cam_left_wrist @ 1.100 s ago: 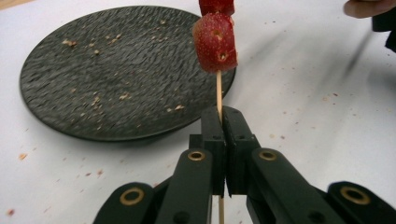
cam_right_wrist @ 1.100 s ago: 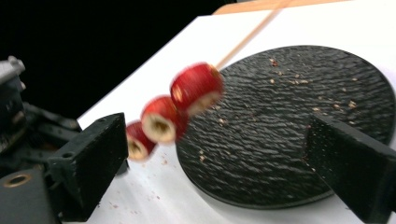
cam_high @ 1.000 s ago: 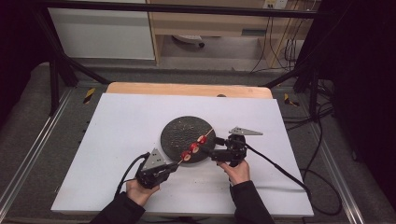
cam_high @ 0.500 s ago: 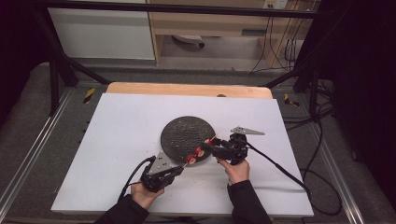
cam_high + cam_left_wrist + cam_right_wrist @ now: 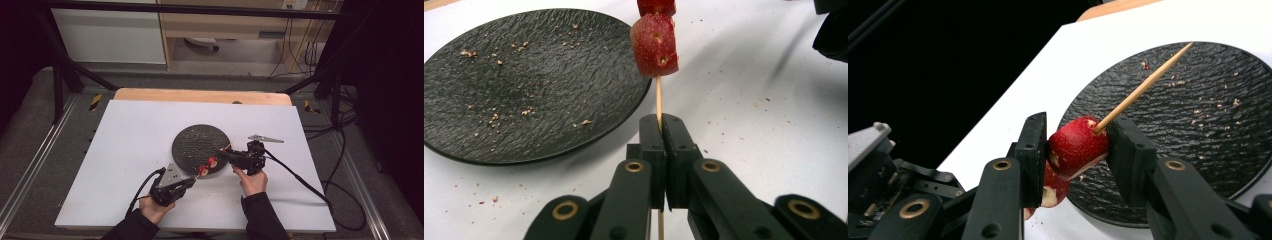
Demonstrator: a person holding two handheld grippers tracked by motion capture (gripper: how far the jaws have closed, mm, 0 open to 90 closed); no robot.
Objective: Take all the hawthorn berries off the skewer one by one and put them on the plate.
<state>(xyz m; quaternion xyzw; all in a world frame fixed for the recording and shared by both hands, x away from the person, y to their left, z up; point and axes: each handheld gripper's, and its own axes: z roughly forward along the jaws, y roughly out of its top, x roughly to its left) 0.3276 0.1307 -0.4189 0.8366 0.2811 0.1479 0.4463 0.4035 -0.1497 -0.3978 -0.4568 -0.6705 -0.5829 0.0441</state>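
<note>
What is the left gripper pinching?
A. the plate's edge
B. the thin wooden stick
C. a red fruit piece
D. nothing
B: in the left gripper view, the left gripper is shut on the stick, just below the red fruit and beside the plate.

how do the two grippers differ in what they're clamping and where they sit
The left gripper is shut on the thin wooden skewer, jaws nearly touching; the right gripper is shut on a red fruit piece, jaws held wider apart. In the high view the left sits off the black plate on the white table; the right reaches over the plate's rim. Both grip the same skewered stick.
</note>
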